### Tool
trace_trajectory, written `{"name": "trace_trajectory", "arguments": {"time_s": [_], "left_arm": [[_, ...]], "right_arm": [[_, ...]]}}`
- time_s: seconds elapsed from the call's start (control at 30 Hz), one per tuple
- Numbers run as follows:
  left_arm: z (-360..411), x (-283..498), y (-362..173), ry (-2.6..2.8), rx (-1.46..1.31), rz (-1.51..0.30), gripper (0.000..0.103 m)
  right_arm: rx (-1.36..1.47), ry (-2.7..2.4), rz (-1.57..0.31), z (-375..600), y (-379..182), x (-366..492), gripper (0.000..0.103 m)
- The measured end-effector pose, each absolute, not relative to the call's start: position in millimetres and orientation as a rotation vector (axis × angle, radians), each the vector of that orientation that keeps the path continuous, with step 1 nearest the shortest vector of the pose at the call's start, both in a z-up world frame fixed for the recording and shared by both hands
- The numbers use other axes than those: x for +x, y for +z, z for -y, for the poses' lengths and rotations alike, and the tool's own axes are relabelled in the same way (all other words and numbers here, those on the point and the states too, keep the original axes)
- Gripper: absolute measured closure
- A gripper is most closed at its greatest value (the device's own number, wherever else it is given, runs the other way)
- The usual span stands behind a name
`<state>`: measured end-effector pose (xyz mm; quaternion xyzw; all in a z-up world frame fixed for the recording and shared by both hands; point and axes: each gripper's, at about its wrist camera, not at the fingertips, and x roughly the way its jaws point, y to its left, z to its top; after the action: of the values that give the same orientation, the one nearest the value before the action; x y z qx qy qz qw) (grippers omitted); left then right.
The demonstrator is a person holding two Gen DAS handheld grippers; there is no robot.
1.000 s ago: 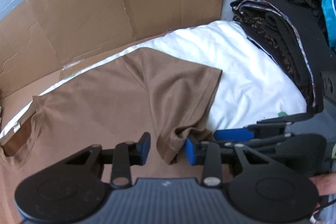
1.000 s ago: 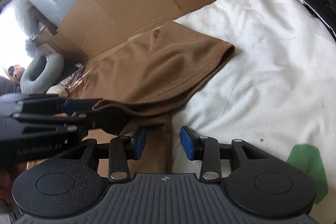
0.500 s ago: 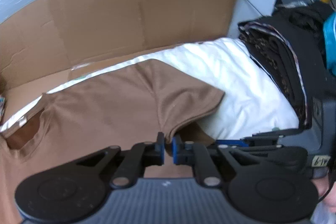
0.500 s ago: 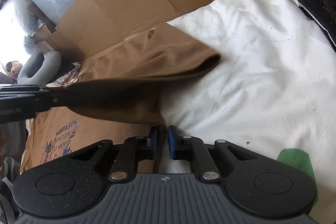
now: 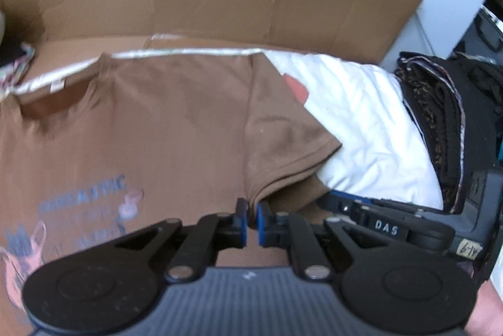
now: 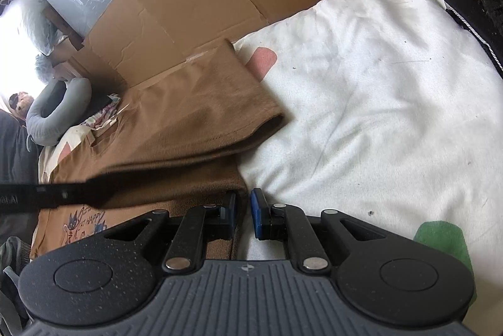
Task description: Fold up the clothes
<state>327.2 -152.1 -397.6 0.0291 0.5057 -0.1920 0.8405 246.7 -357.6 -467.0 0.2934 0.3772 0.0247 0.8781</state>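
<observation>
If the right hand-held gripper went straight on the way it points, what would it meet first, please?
Most likely the edge of the brown T-shirt, which the right hand-held gripper already pinches; just beyond lies the white bedding. Depth is hard to judge in this view.

The brown T-shirt [image 5: 176, 128] runs off the left and bottom edges in the left wrist view, and its blue print [image 5: 81, 210] at lower left is too blurry to read. The sleeve hem goes in between the blue pads and hides there. The pile of dark clothes [image 5: 440, 128] is cut off at the right edge. In the right wrist view, the left gripper [image 6: 67, 195] is a dark blur at the left edge.
</observation>
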Motion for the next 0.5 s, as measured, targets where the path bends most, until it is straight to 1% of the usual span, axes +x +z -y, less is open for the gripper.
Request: {"name": "trace_trajectory", "arguments": {"time_s": [0.2,0.3,0.33,0.4,0.5], "left_arm": [[145,326,-418,-0.376,0.032,-1.124,0.096],[144,326,-428,-0.366,0.064,-1.175,0.095],[145,325,-429,-0.361,0.102,-1.191,0.092],[143,323,-429,-0.361,0.154,-1.206,0.090],[136,322,-421,-0.359,0.176,-1.192,0.090]], "right_arm": [[0.614,0.052,-0.786,359,-468,246,0.089],[0.628,0.052,-0.786,360,-468,245,0.089],[0.634,0.051,-0.786,361,-468,245,0.089],[0.650,0.051,-0.792,362,-468,245,0.089],[0.688,0.049,-0.799,367,-467,242,0.088]]}}
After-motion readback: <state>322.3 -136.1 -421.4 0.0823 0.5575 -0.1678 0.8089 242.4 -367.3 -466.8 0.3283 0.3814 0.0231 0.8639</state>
